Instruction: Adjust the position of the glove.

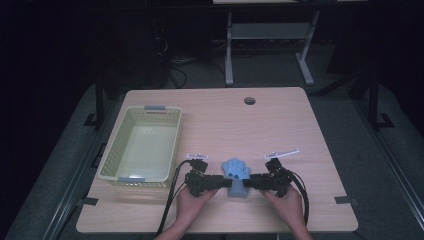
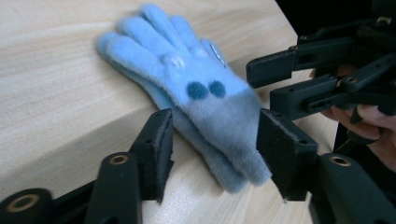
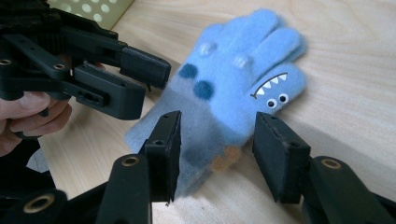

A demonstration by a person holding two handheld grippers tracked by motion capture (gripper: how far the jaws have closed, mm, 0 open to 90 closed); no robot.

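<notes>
A light blue fleece glove lies flat near the table's front edge, fingers pointing away from the person. It has dark blue spots and a shark-face patch. My left gripper comes in from the left and stands open, its jaws on either side of the grey cuff of the glove. My right gripper comes in from the right, also open, astride the same cuff of the glove. Each gripper view shows the other gripper close by: the right gripper and the left gripper.
A pale yellow plastic basket stands on the wooden table to the left of the glove, with nothing in it. A round cable hole sits near the far edge. A desk frame stands on the floor beyond.
</notes>
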